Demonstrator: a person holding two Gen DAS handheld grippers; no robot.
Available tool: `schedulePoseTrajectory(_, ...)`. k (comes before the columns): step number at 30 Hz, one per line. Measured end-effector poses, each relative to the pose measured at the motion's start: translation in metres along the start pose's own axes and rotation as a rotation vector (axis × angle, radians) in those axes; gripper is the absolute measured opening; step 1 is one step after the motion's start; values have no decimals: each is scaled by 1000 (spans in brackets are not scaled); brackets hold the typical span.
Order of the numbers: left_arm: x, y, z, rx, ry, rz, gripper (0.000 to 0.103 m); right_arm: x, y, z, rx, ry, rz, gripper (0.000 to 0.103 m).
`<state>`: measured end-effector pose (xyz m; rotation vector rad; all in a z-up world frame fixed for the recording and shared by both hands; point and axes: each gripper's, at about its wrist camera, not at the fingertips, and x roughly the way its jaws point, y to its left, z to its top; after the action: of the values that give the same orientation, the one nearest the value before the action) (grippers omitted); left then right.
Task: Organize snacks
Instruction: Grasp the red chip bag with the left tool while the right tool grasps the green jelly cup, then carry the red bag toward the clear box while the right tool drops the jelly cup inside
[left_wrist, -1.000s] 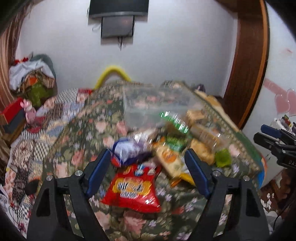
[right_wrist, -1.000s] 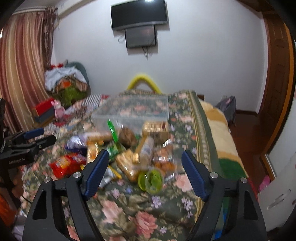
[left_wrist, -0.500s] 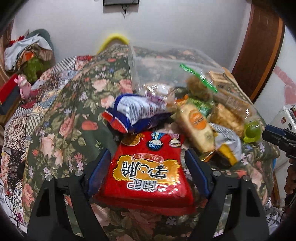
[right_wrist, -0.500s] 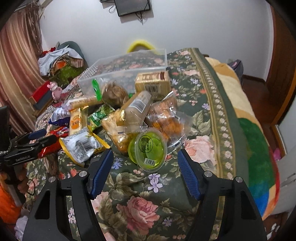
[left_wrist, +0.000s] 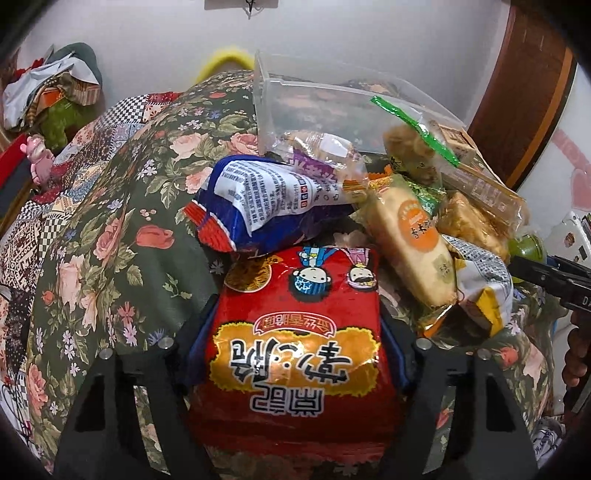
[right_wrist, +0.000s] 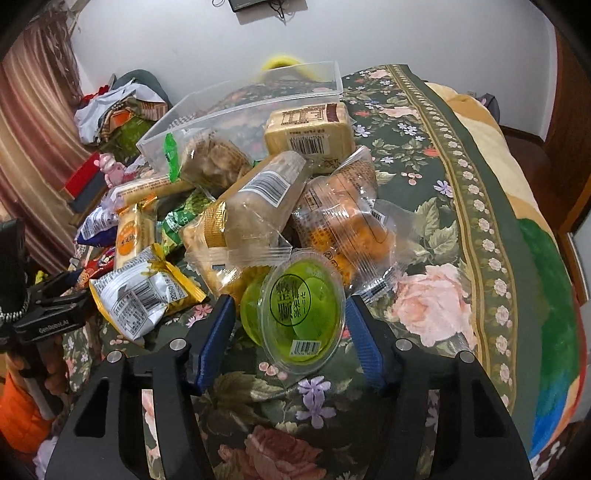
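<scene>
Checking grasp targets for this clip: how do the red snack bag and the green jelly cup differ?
The red snack bag is a flat, soft, opaque foil packet; the green jelly cup is a small, round, translucent tub tipped on its side. The bag fills the left gripper; the cup sits loosely between the right gripper fingers. Both lie on the floral bedspread.

"GenRobot.AI" on left hand-held gripper (right_wrist: 55, 314), barcode on green jelly cup (right_wrist: 299, 314)
</scene>
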<state>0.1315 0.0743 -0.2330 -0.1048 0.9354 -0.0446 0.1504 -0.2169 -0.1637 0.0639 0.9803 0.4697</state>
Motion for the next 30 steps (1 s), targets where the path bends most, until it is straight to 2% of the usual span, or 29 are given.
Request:
schedulePoseTrajectory(7, -10, -8, -3, 15, -2, 3, 71, 8, 0, 0, -25, 14, -43, 55)
schedulePoseTrajectory(12, -26, -11, -3, 5, -19, -13, 69, 1, 0, -1, -14, 0, -38, 54)
schedulePoseTrajectory(22, -75, -28, 6, 40, -139, -21, 69, -27, 5, -1, -34, -59, -37, 54)
schedulePoseTrajectory(30, -101, -35, 28, 56, -232, -18, 69, -51, 9, 9, -40, -134, -43, 54)
